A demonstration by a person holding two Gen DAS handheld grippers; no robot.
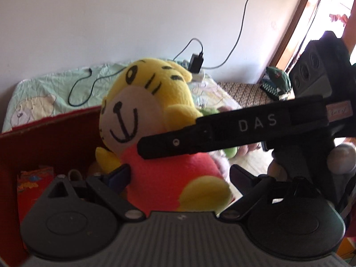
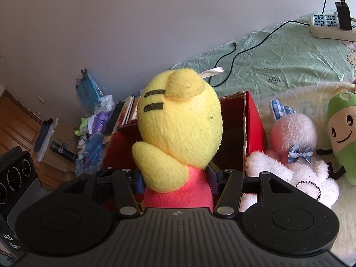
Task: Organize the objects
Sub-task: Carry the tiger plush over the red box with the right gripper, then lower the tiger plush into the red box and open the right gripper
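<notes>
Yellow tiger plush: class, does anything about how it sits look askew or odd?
The yellow tiger plush leans tilted above the red box, not resting inside; the right gripper pinches its pink body.

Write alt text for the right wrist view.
The right gripper has its jaws shut on a yellow tiger plush, seen from behind, held above an open red box. A white bunny plush and a green plush lie on the bed to the right.
</notes>
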